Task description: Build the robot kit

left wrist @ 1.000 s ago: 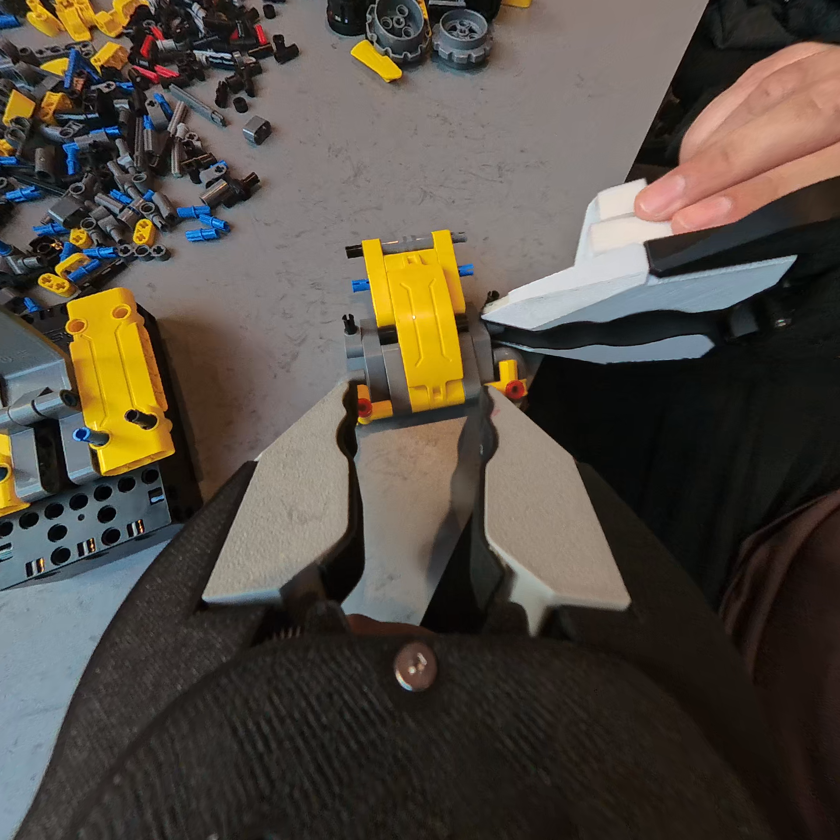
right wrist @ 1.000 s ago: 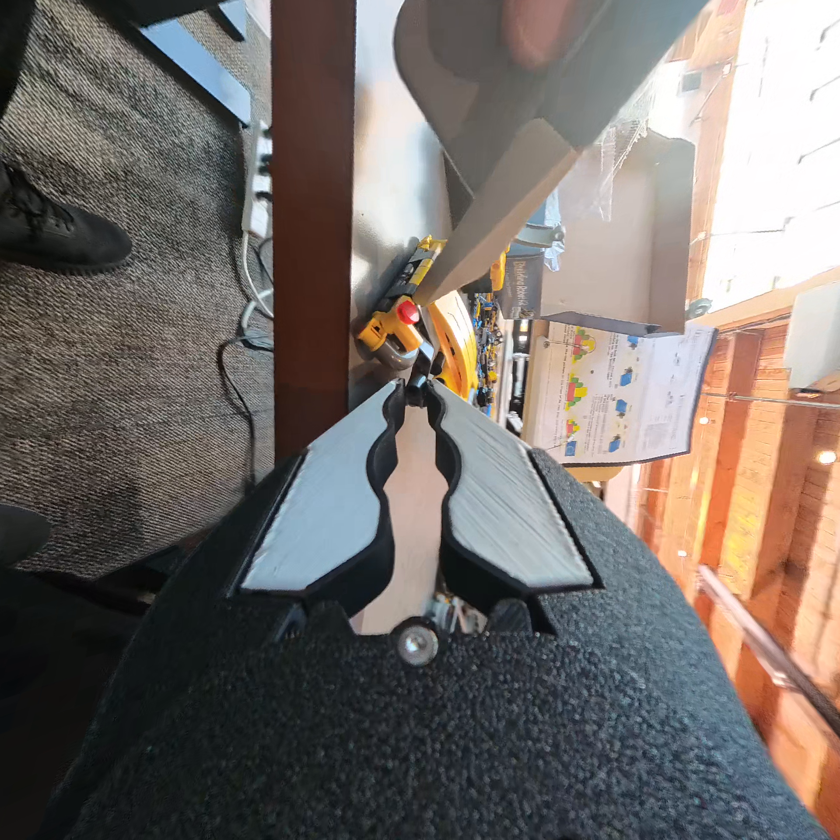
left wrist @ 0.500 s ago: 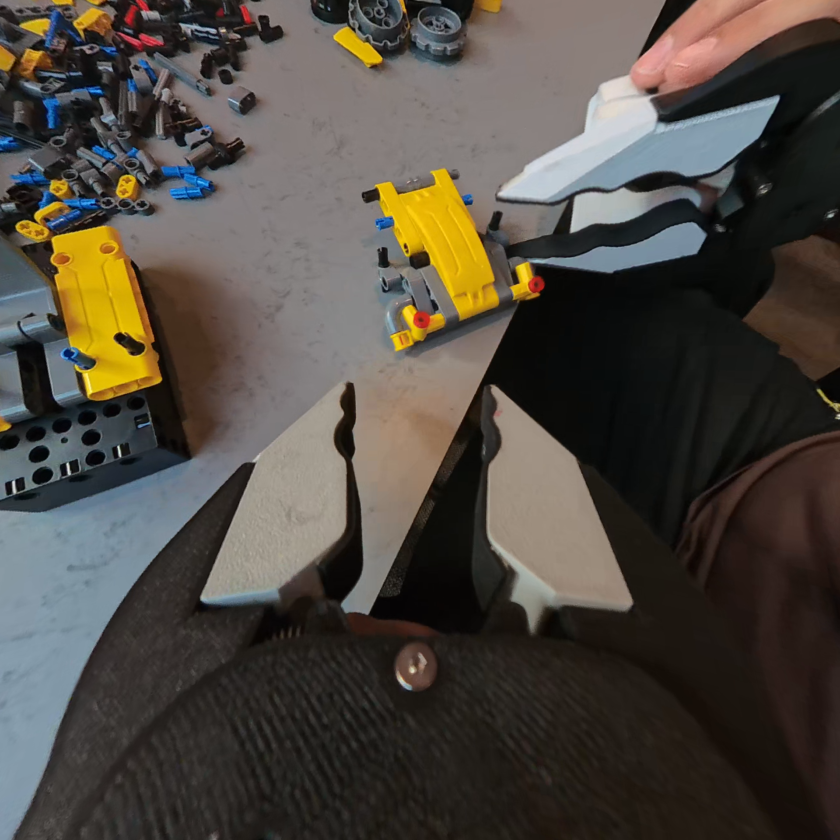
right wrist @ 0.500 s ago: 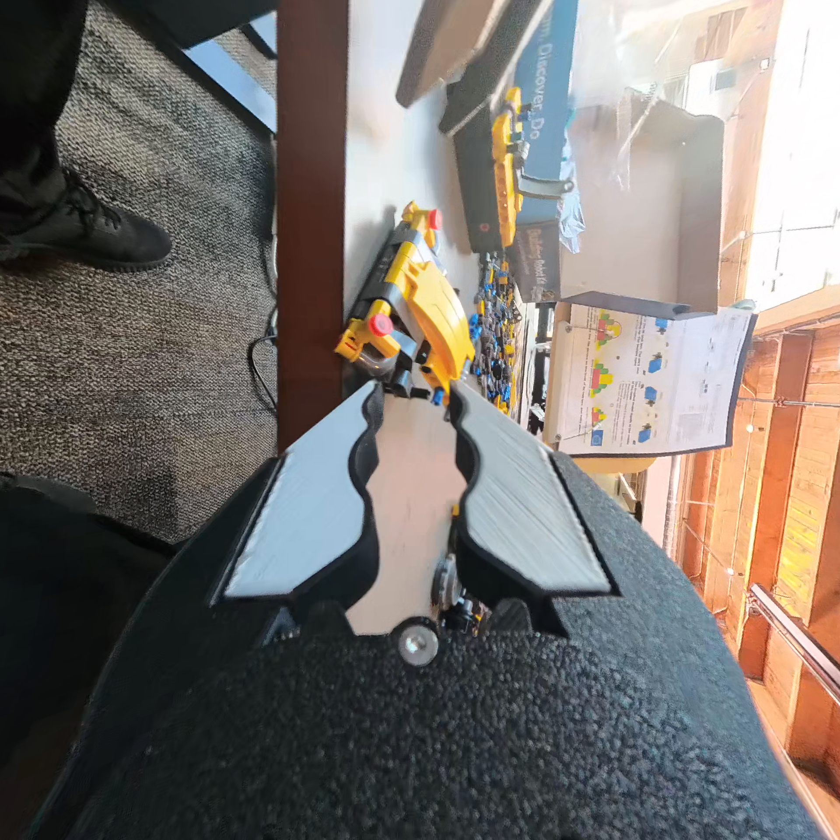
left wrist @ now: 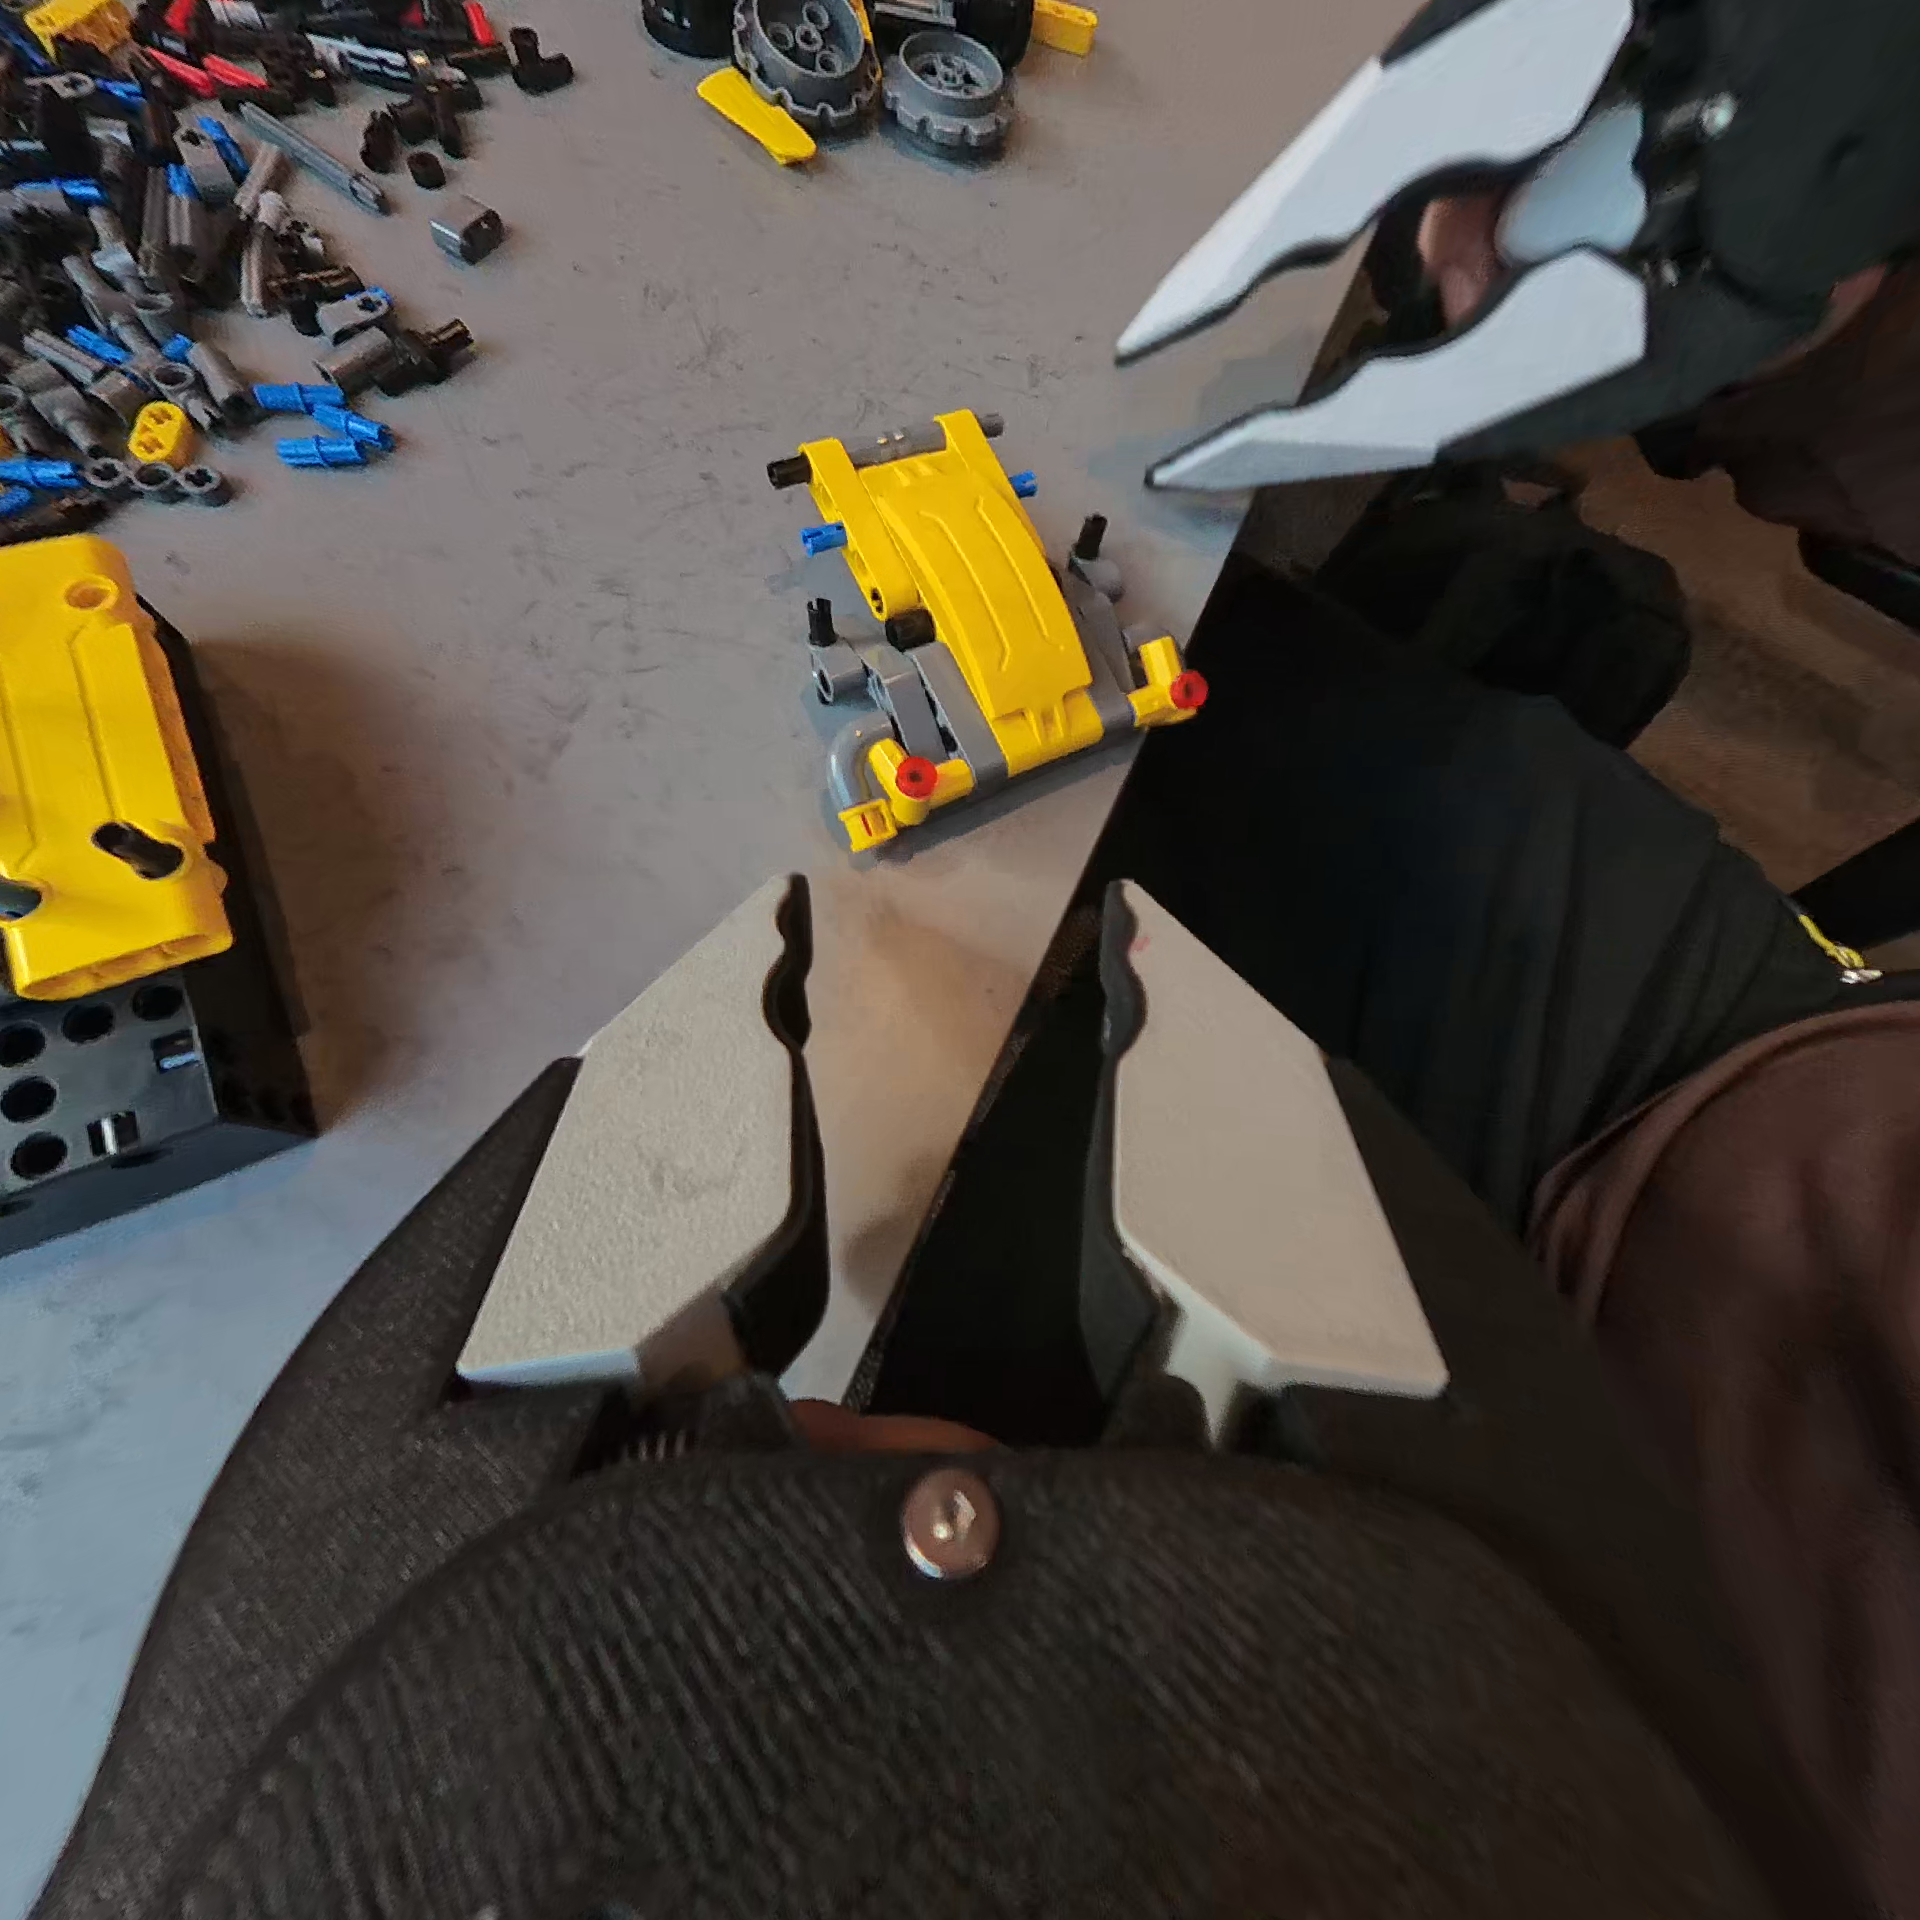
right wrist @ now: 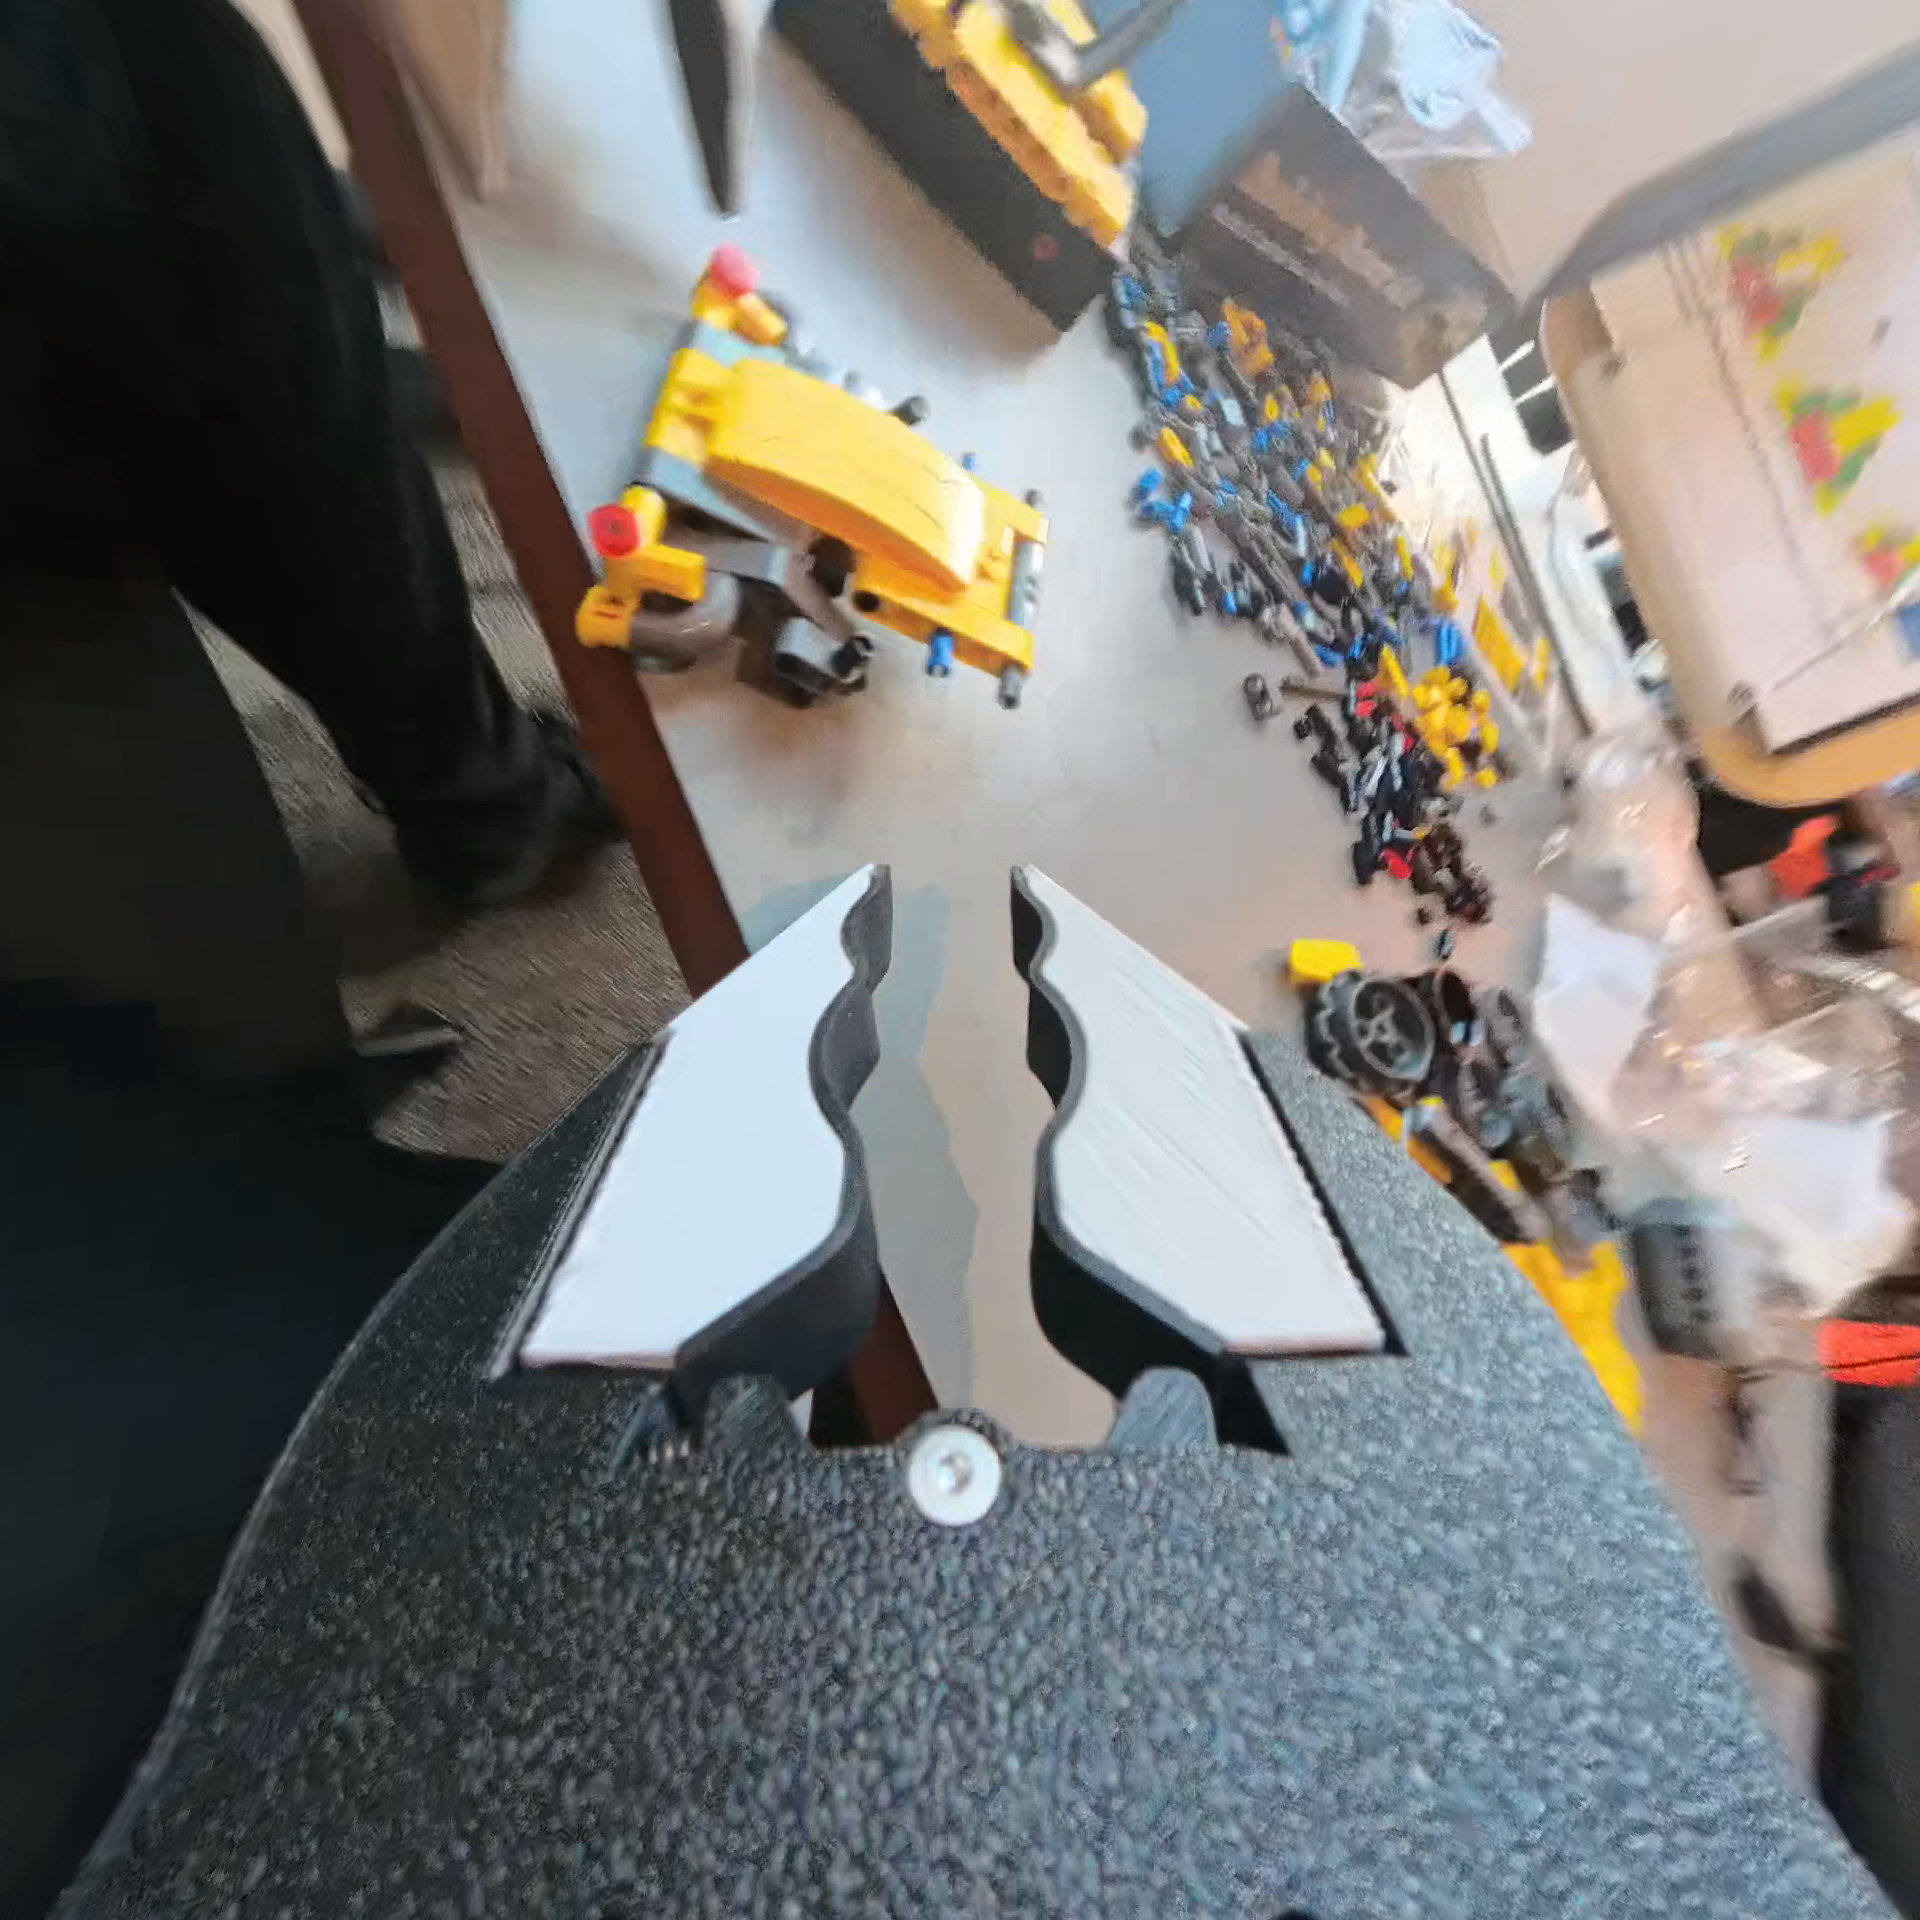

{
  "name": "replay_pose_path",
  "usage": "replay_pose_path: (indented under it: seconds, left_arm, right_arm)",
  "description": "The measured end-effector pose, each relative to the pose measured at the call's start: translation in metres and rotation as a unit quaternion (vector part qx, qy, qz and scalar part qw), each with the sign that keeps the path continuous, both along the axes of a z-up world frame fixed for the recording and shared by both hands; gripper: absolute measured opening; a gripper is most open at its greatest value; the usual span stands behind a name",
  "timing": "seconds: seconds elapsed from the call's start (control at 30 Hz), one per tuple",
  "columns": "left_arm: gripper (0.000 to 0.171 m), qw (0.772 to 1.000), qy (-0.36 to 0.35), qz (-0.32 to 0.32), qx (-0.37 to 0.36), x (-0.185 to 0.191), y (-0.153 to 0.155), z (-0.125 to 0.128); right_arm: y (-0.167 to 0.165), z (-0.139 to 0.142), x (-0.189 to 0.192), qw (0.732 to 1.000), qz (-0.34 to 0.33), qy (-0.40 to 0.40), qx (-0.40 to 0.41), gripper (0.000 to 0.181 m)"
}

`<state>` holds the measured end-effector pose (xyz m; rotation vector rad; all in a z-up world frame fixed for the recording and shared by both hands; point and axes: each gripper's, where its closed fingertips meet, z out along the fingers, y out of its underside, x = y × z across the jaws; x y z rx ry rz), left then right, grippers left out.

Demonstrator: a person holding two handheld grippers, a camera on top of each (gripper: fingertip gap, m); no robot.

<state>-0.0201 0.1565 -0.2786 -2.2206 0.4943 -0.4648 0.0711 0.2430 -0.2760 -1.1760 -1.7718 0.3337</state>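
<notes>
A small yellow and grey brick assembly (left wrist: 966,634) with red pins lies on the grey table (left wrist: 582,644) at its near edge. It also shows in the right wrist view (right wrist: 821,530). My left gripper (left wrist: 951,904) is open and empty, a short way back from the assembly. My right gripper (right wrist: 951,883) is open and empty, held above the table edge to the right of the assembly. It shows in the left wrist view (left wrist: 1138,410) with its jaws apart.
A heap of loose blue, black and yellow parts (left wrist: 177,260) lies at the far left. Grey wheels (left wrist: 862,62) sit at the back. A larger black and yellow build (left wrist: 94,852) stands at the left. A person's dark clothing (left wrist: 1403,883) fills the right. There is about 12 centimetres between the tips of the two grippers.
Both grippers have let go of the assembly and drawn back from it. It now lies on the table. The right gripper has swung up and opened wider.
</notes>
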Motion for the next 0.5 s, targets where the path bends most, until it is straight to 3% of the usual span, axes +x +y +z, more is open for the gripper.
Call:
replay_pose_path:
  seconds: [0.1,0.2,0.3,0.4,0.5]
  left_arm:
    - [0.052,1.000,0.015,0.011,0.024,-0.003,-0.014,0.001]
    - [0.052,0.996,-0.006,0.051,0.073,-0.009,-0.029,0.011]
    - [0.053,0.991,-0.041,0.067,0.107,-0.005,-0.049,0.010]
    - [0.050,0.990,-0.053,0.054,0.119,0.010,-0.069,-0.004]
    - [0.049,0.993,-0.061,0.003,0.102,0.038,-0.080,-0.016]
  right_arm:
    - [0.003,0.012,-0.002,0.993,-0.017,0.053,-0.103,0.019]
    - [-0.009,0.027,-0.009,0.969,-0.004,0.106,-0.223,0.020]
    - [-0.026,0.029,-0.016,0.942,0.011,0.107,-0.318,0.035]
    - [-0.046,0.017,-0.024,0.928,0.021,0.065,-0.367,0.057]
    - [-0.047,0.000,-0.032,0.937,-0.016,0.031,-0.347,0.077]
